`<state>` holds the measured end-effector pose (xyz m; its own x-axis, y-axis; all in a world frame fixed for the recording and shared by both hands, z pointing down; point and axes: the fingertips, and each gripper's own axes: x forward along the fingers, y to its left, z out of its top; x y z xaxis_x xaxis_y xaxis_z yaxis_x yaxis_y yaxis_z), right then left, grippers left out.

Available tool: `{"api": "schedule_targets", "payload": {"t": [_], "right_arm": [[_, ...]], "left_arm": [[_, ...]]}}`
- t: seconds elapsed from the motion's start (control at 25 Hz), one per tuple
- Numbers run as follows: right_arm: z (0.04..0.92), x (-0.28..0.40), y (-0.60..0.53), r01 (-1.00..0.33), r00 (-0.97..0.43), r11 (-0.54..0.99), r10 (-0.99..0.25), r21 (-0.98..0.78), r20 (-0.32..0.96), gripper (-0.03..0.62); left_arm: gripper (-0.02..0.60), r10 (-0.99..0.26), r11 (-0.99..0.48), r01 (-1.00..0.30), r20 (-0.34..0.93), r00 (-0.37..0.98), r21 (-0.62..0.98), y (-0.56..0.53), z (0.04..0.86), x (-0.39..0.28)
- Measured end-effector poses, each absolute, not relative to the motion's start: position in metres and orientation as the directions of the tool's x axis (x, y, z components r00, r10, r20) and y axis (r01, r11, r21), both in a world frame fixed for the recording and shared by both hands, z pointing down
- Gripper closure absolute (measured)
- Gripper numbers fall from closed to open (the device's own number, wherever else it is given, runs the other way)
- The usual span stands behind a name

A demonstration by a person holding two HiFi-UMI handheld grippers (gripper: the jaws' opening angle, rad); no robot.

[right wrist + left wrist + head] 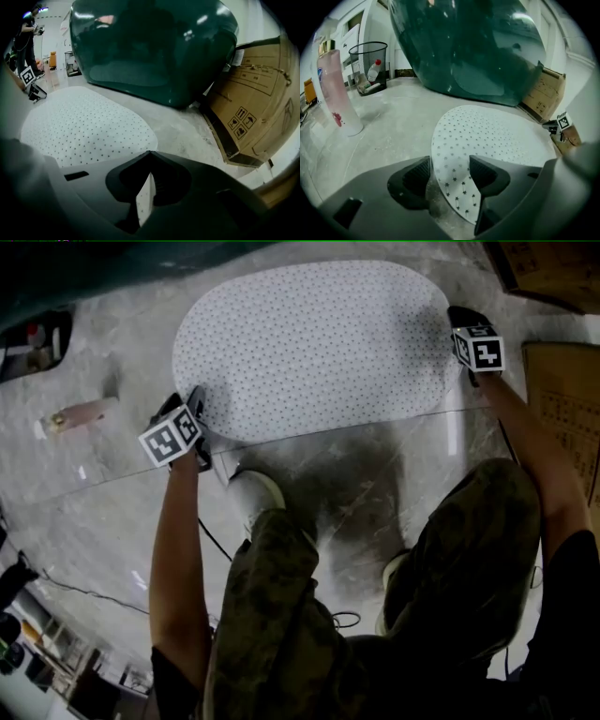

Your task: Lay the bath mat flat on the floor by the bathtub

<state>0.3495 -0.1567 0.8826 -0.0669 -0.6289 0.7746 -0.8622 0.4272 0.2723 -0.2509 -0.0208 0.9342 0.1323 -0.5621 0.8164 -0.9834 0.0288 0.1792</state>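
Left gripper point(450, 165) has its jaws apart, with the near-left edge of the bath mat point(314, 348) passing loosely between them. Between the two grippers the mat lies spread on the floor point(375, 474), just in front of the dark green bathtub point(468, 47). Right gripper point(148, 159) is clamped on the mat's right edge. A tug from that one-sided grip could probably drag the mat askew or curl its edge.

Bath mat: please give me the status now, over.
Right claw shut on bath mat edge. Left claw open around opposite edge. Mat spread beside bathtub. Bottle stands apart.
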Motion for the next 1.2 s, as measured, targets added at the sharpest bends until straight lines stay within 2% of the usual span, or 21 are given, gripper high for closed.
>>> {"api": "schedule_targets", "payload": {"t": [0.24,0.44,0.48,0.52,0.56,0.72,0.8,0.88,0.92,1.04,1.08,1.2], "right_arm": [[0.866,0.336,-0.179,-0.859,-0.082,0.425,-0.664,0.285,0.743,0.574],[0.899,0.346,-0.16,-0.901,-0.076,0.393,-0.555,0.181,0.828,0.571],[0.905,0.352,-0.155,-0.905,-0.085,0.393,-0.544,0.164,0.835,0.551],[0.909,0.357,-0.151,-0.91,-0.096,0.389,-0.536,0.144,0.839,0.469],[0.912,0.363,-0.148,-0.918,-0.107,0.377,-0.53,0.121,0.841,0.421],[0.919,0.381,-0.14,-0.953,-0.121,0.298,-0.526,0.049,0.842,0.367],[0.923,0.383,-0.138,-0.967,-0.141,0.254,-0.524,-0.003,0.84,0.361],[0.924,0.38,-0.136,-0.971,-0.169,0.235,-0.525,-0.049,0.834,0.41],[0.924,0.377,-0.135,-0.969,-0.183,0.238,-0.525,-0.063,0.831,0.414],[0.926,0.369,-0.136,-0.97,-0.184,0.234,-0.509,-0.07,0.841,0.551],[0.926,0.367,-0.137,-0.972,-0.164,0.229,-0.5,-0.053,0.851,0.572],[0.925,0.365,-0.137,-0.968,-0.138,0.253,-0.489,-0.012,0.861,0.571]], "left_arm": [[0.308,-0.568,0.024,-0.98,0.809,0.151,0.2,-0.021,0.933,-0.251],[0.308,-0.576,0.007,-0.979,0.801,0.163,0.205,-0.019,0.931,-0.25],[0.308,-0.579,0.007,-0.977,0.797,0.169,0.212,-0.019,0.93,-0.248],[0.307,-0.582,0.005,-0.975,0.794,0.176,0.22,-0.019,0.93,-0.246],[0.308,-0.583,0.002,-0.974,0.792,0.181,0.225,-0.019,0.93,-0.243],[0.307,-0.584,0.004,-0.975,0.793,0.176,0.22,-0.018,0.93,-0.241],[0.307,-0.584,0.014,-0.975,0.793,0.173,0.223,-0.016,0.93,-0.242],[0.307,-0.586,0.019,-0.974,0.792,0.171,0.225,-0.016,0.93,-0.241],[0.307,-0.587,0.02,-0.975,0.792,0.17,0.223,-0.016,0.93,-0.241],[0.307,-0.576,0.012,-0.978,0.801,0.165,0.209,-0.016,0.932,-0.239],[0.307,-0.568,0.007,-0.979,0.807,0.163,0.202,-0.016,0.932,-0.239],[0.307,-0.553,0.011,-0.979,0.817,0.162,0.202,-0.014,0.933,-0.24]]}}
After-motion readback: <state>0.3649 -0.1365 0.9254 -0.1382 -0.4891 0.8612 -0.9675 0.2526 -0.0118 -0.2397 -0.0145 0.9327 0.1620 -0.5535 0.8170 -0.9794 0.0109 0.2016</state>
